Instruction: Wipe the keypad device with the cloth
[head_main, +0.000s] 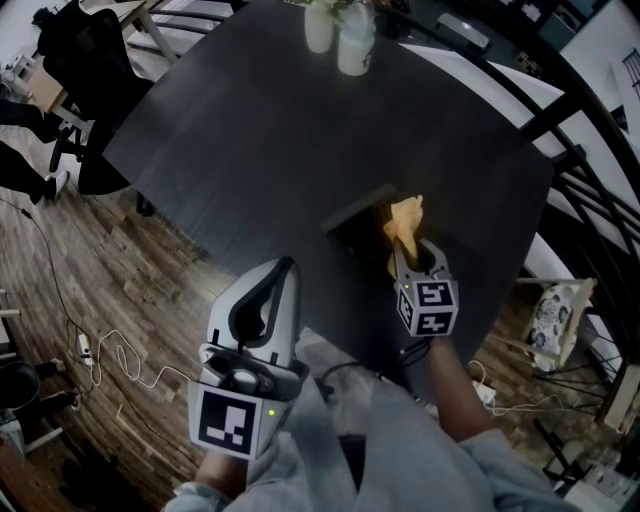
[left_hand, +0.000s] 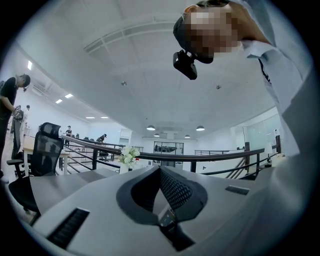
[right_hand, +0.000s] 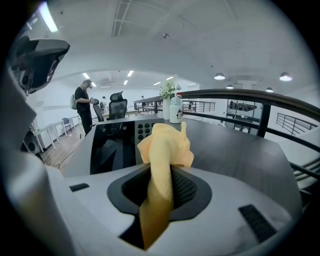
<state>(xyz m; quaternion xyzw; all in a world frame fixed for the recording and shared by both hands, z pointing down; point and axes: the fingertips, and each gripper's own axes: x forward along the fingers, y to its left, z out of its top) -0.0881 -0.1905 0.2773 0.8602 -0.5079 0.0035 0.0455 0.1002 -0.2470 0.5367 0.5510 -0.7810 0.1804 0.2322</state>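
Observation:
The keypad device is a dark slab with a glossy screen and round keys, lying near the table's front edge. My right gripper is shut on a yellow cloth, whose bunched end sticks out past the jaws, just above the device's near right side. My left gripper is held low over the floor, off the table's front edge, tilted upward. Its jaws are pressed together with nothing between them.
The dark table carries two white bottles with flowers at its far side. A black railing runs along the right. An office chair and a person stand at far left; cables lie on the wooden floor.

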